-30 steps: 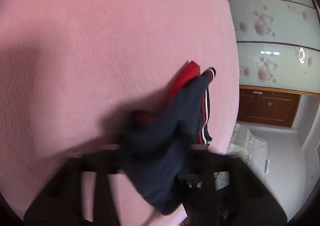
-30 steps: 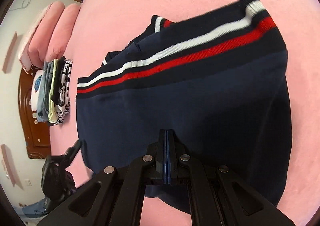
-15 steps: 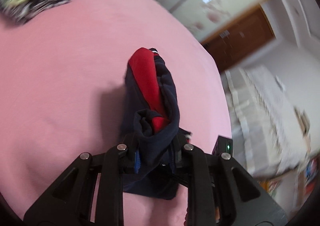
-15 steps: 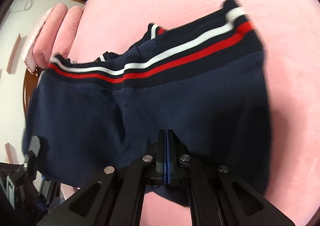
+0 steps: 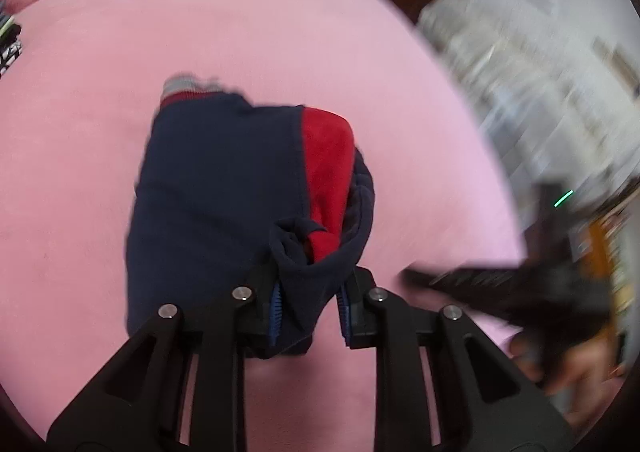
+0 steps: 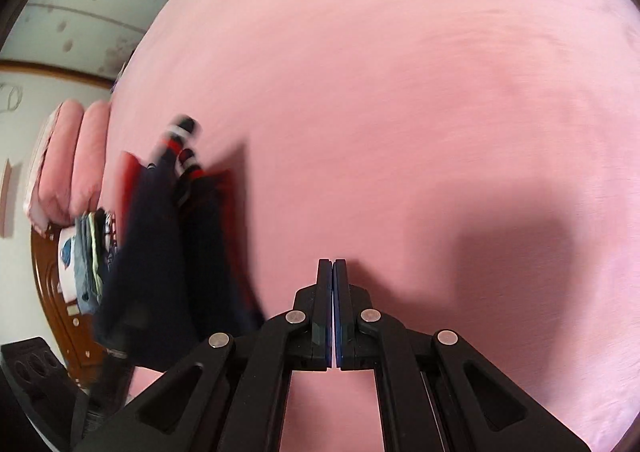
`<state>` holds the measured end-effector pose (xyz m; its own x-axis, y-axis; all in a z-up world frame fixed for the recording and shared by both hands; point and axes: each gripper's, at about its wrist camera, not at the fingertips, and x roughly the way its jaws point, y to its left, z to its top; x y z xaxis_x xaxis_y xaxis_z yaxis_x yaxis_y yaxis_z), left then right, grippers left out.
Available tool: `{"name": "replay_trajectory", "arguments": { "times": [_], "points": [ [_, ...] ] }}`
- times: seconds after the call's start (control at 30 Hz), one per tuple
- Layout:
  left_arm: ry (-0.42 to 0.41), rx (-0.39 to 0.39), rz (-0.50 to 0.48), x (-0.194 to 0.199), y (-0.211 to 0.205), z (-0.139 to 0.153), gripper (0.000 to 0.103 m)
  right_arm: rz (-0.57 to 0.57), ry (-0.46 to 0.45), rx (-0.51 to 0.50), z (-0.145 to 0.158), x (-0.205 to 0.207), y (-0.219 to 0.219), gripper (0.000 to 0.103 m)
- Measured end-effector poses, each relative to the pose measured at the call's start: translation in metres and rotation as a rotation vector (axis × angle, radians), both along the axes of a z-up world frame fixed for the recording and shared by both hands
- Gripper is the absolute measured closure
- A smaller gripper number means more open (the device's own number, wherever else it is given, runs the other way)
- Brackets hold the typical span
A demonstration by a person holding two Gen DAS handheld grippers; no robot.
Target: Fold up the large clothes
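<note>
Your left hand-held gripper (image 5: 308,300) is clamped on a bunched edge of the garment (image 5: 224,188), so the folded bundle hangs from that one grip above the pink bed (image 5: 280,32), most likely to carry it clear of the folding spot. Your right hand-held gripper (image 6: 333,292) has its fingers pressed together on nothing and points at bare bed (image 6: 400,92); the garment (image 6: 168,244) shows blurred at that view's left edge, beside a stack (image 6: 90,252) of folded clothes that looks like the place to put it. The garment is navy knit with a red panel (image 5: 328,168) and a striped cuff or hem at its far end. It is doubled over and thick, and its loose layers sag, so it may unfold if swung.
</note>
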<state>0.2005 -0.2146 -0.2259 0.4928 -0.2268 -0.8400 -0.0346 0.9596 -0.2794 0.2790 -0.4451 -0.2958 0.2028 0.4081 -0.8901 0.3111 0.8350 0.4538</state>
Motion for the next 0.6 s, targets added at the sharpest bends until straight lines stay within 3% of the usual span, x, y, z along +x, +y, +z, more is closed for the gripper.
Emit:
{"name": "replay_trajectory", "arguments": {
  "times": [0.1,0.13,0.23,0.4,0.43,0.5,0.53,0.6],
  "points": [
    [0.055,0.077,-0.02,-0.004,-0.016,-0.01,0.082,-0.008,-0.01,0.017,0.003,0.001,-0.01,0.103],
    [0.057,0.099,-0.024,-0.001,-0.016,-0.01,0.076,-0.001,-0.023,0.028,0.006,0.002,-0.011,0.103],
    [0.07,0.066,-0.058,-0.006,-0.017,0.008,0.037,0.042,-0.056,0.083,0.014,0.006,-0.01,0.1],
    [0.039,-0.008,0.053,-0.032,0.024,0.051,0.036,0.132,-0.109,0.191,0.027,0.022,0.02,0.097],
    [0.045,-0.001,0.083,-0.033,0.035,0.057,0.036,0.157,-0.119,0.198,0.028,0.026,0.034,0.094],
    [0.077,0.008,0.142,-0.026,0.053,0.056,0.036,0.195,-0.112,0.185,0.026,0.033,0.053,0.06],
    [0.101,0.003,0.162,-0.022,0.065,0.05,0.036,0.208,-0.108,0.18,0.025,0.035,0.056,0.054],
    [0.176,-0.04,0.184,-0.013,0.09,0.029,0.036,0.249,-0.106,0.17,0.022,0.041,0.072,0.051]
  ]
}}
